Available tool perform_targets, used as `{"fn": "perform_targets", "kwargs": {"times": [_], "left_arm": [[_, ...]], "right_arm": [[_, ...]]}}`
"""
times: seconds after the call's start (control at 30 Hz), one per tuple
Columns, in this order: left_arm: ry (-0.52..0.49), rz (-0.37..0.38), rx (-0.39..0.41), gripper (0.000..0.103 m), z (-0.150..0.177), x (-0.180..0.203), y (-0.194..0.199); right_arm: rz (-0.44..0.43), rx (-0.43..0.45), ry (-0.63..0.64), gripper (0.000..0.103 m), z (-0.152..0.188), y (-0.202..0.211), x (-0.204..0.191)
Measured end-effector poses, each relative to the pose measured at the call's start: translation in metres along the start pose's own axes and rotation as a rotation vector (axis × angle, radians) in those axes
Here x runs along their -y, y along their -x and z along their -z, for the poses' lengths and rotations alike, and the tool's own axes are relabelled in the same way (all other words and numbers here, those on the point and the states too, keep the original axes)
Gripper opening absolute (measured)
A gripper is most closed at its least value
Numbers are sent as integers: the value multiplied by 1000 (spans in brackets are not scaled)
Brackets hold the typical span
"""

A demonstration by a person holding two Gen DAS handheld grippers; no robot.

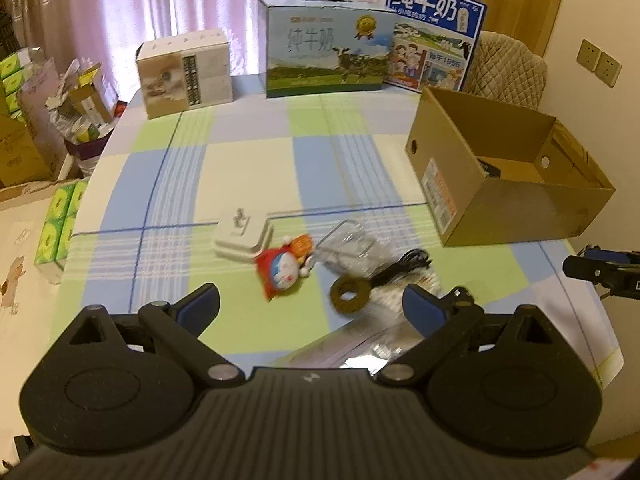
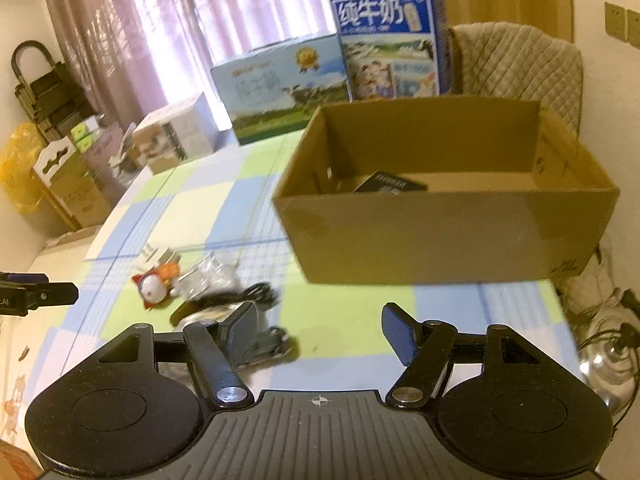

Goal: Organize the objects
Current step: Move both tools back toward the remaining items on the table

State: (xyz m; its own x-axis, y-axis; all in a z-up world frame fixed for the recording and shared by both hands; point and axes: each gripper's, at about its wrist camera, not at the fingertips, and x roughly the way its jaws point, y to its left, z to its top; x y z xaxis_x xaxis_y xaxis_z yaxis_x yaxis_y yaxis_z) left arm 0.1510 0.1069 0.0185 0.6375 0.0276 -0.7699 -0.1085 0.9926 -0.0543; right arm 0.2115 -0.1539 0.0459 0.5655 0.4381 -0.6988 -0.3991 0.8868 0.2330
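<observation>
Both grippers are spread wide and hold nothing. Left gripper (image 1: pixel 311 304) hovers low in its frame above the checked surface (image 1: pixel 240 160), its blue pads (image 1: pixel 200 306) framing a small heap of loose things at centre: a brown ring (image 1: pixel 352 294) nearest, a red cartoon-cat toy (image 1: pixel 285 268) just left of it, a white case (image 1: pixel 242 236) beyond, clear plastic packaging (image 1: pixel 348 246) and a black cable (image 1: pixel 404 268) to the right. Right gripper (image 2: pixel 318 330) faces the open cardboard box (image 2: pixel 440 232), which fills the upper right of its frame and already shows a dark flat item (image 2: pixel 390 184) inside.

By my reading, this is the gap between pickups: the heap waits, the box is the goal. The next move likely calls for one gripper to drop onto a single item, probably the ring or toy, and close without snagging the cable.
</observation>
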Motion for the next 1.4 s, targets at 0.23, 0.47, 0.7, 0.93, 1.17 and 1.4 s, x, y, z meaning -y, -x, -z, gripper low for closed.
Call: {"fn": "perform_targets", "kwargs": {"times": [0.23,0.47,0.7,0.93,1.17,1.4], "left_arm": [[10,-6,-26,97,17,-17,1],[17,-6,-41,97,26,-26,0],[21,-3,-45,97,27,-30,-3],[31,-9,-55,97,27,-35,-9],[54,-34,-57,97,29,-52,-9],[41,-11,-80,97,36,-54,-15]], "right_arm": [[-17,-28,5,66,15,-12,-20],[-33,-52,17,66,25,-21,-37],[-44,-64,30,66,26,-31,-46],[-69,-81,27,66,26,-37,-53],[-138,-143,-29,66,32,-52,-62],[-120,-157,-71,66,33,-56,-61]]}}
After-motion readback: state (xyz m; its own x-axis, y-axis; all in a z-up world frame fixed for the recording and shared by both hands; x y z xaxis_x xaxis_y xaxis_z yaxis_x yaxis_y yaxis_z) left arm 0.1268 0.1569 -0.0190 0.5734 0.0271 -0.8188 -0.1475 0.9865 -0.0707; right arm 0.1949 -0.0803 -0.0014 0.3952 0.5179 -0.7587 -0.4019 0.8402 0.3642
